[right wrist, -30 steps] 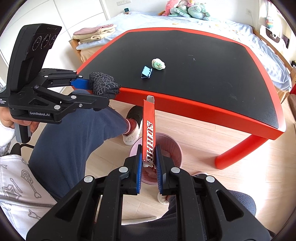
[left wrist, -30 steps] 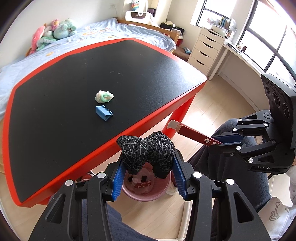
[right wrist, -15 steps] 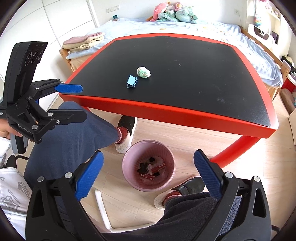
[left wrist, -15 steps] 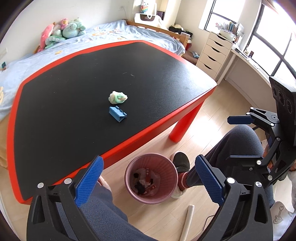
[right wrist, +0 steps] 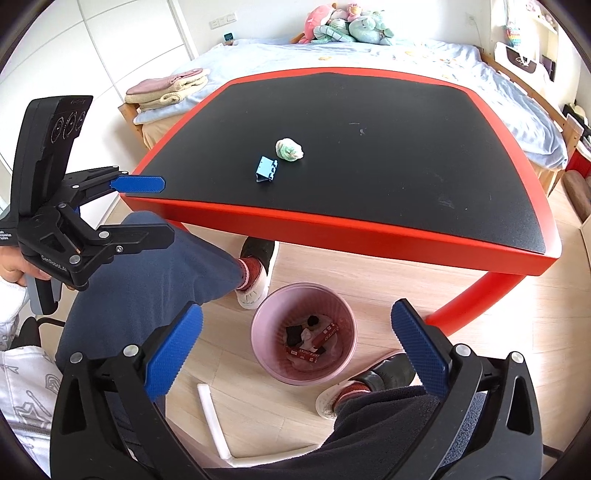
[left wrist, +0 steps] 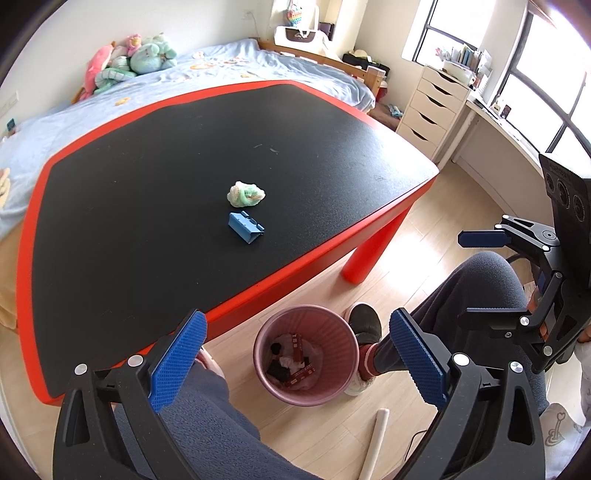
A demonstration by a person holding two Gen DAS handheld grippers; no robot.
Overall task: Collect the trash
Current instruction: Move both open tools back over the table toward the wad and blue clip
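Item 1, tabletop [left wrist: 155, 155]: black surface with a red rim; the near edge runs just above the bin, one red leg [left wrist: 369, 254] at the corner. Wide bare stretches lie on all sides of the two pieces left on it.

Item 2, crumpled tissue [left wrist: 245, 193]: mid-tabletop, pale green and white.

Item 3, blue clip box [left wrist: 244, 227]: just beside the tissue, at its 6 o'clock in the left wrist view, apart from it.

Item 4, pink bin [left wrist: 306, 391]: on the wooden floor below the near edge, between the person's two feet; it holds a red carton, dark scraps and white paper.

Item 5, left tool [left wrist: 295, 360]: tilted downward over the bin, blue pads spread wide, nothing between them. A hand [right wrist: 16, 266] grips its handle at 9 o'clock in the right wrist view.

Item 6, right tool [right wrist: 297, 349]: same downward tilt above the bin, jaws opening to full width, nothing between them.

Item 7, white rod [right wrist: 214, 421]: on the floor at 7 o'clock from the bin.

Item 8, bed [right wrist: 424, 55]: beyond the far edge, plush toys [right wrist: 347, 26] at its head.
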